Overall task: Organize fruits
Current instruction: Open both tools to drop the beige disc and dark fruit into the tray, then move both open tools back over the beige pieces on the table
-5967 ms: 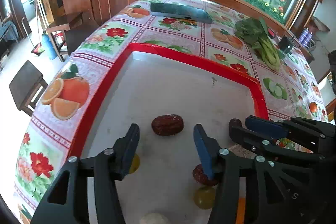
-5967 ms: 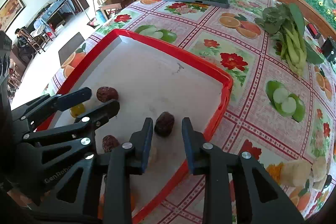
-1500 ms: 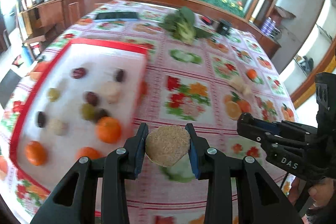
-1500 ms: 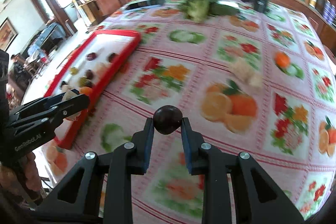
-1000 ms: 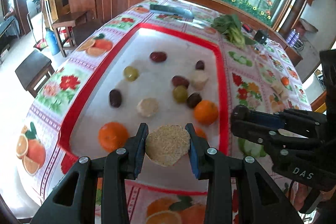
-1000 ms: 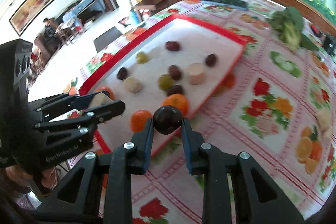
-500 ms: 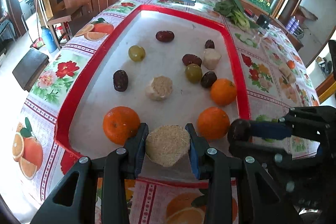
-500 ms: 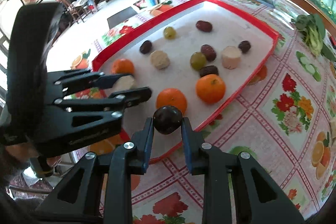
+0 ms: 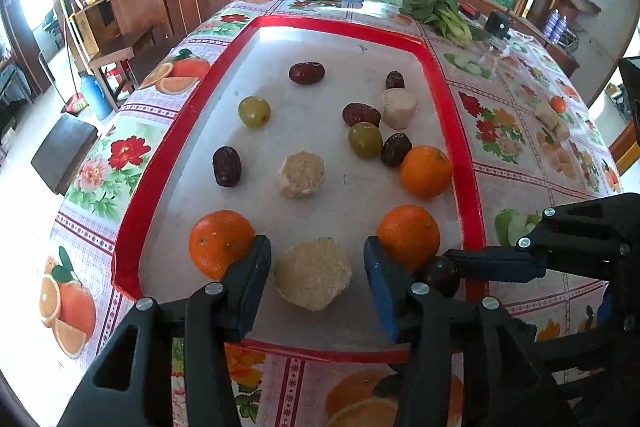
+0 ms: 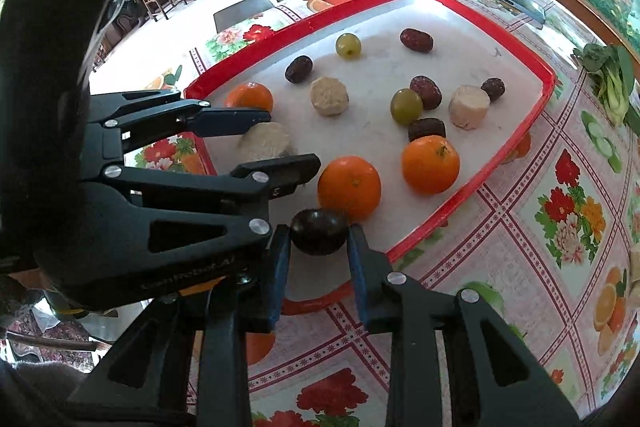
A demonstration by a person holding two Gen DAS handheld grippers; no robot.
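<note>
At the near edge of the red tray (image 9: 148, 171), the left gripper (image 9: 316, 269) stands released, its jaws wide on either side of a tan cake (image 9: 313, 278) that rests on the tray floor, touching neither pad. Just right of it, the right gripper (image 10: 318, 251) is clenched on a dark plum (image 10: 319, 231), held at its middle over the tray's near rim. An orange (image 9: 221, 242) sits against the left gripper's left finger, another orange (image 9: 408, 233) against its right one. Farther up the tray lie dates, two green fruits, a third orange and two more pale cakes. The plum looks smooth, round and slightly soft, so a light hold across its widest part seems best; the cake looks crumbly and wants gentle pressure on its flat sides.
</note>
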